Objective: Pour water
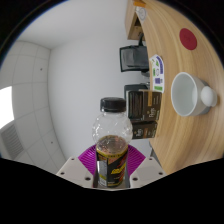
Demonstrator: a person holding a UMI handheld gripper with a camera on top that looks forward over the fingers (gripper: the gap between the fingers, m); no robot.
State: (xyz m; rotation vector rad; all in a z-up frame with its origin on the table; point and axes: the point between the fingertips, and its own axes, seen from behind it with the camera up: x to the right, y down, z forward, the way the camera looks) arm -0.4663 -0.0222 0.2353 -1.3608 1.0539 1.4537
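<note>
A clear plastic bottle (111,145) with a black cap and a black-and-yellow label stands between my fingers, and both magenta pads (86,160) press on its sides. My gripper (111,165) is shut on it. The whole scene looks rolled about a quarter turn, so the bottle lies roughly level with the table. The wooden table (175,135) runs along the right, and a white mug (186,95) stands on it to the right of the bottle's cap and apart from it, its mouth facing away from the tabletop. The cap is on the bottle.
On the table beyond the mug are a red round disc (187,38) and a small printed card (157,68). A dark screen (133,57) and a shelf with books (142,108) stand behind. A plain white wall (60,90) fills the left.
</note>
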